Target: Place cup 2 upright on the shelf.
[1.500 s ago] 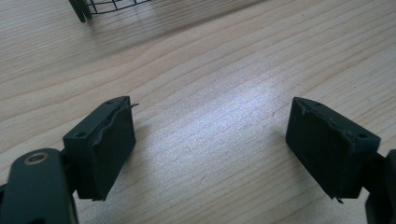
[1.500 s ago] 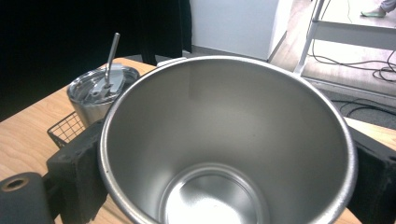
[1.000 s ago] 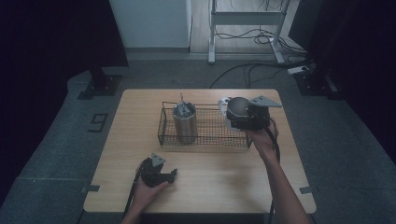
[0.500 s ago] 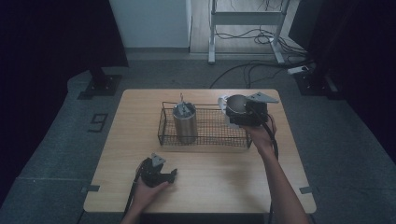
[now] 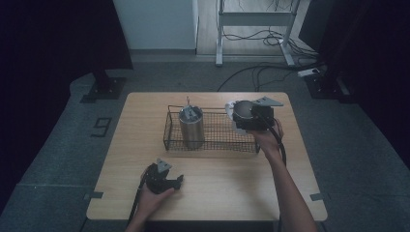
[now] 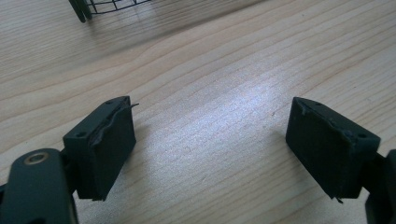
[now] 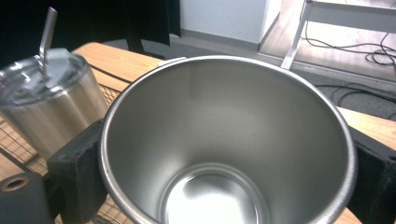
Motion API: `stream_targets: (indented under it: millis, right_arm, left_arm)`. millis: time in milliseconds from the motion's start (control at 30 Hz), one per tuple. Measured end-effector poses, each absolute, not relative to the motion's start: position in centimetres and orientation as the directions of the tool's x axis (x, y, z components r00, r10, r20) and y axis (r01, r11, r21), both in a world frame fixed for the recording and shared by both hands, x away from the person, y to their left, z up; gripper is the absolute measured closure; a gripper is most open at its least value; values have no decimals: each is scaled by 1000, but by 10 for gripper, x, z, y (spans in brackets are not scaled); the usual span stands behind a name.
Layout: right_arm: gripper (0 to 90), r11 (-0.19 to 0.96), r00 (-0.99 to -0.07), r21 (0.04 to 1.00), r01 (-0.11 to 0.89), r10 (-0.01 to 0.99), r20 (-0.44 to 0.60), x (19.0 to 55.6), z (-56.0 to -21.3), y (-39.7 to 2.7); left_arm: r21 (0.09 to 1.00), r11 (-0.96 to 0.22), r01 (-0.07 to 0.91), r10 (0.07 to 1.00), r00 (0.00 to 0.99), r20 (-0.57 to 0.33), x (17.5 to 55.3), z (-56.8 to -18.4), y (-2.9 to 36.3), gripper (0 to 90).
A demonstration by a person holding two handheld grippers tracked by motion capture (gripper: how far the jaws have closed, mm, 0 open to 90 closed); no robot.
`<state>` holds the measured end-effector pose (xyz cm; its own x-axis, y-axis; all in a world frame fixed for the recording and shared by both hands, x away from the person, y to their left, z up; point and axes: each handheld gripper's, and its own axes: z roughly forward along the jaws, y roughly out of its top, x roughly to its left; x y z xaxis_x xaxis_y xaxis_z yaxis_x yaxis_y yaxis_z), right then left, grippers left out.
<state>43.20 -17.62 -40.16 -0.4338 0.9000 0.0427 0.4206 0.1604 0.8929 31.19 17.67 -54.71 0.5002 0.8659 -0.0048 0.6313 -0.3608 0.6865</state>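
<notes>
Right gripper view: right gripper (image 7: pixel 224 186) jaws spread wide, apparently clamping the steel cup (image 7: pixel 229 140).

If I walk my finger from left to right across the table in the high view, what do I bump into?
Left gripper near the front edge → tumbler with lid and straw standing in the wire basket → open steel cup held in the right gripper at the basket's right end.
</notes>
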Motion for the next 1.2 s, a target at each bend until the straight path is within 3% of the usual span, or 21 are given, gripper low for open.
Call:
stream_targets:
  millis: [1200]
  right_arm:
    - [65,169,-420,846,506,905,71,447,-448,-172]
  left_arm:
    - [686,-361,632,866,500,-4,312,-547,177,159]
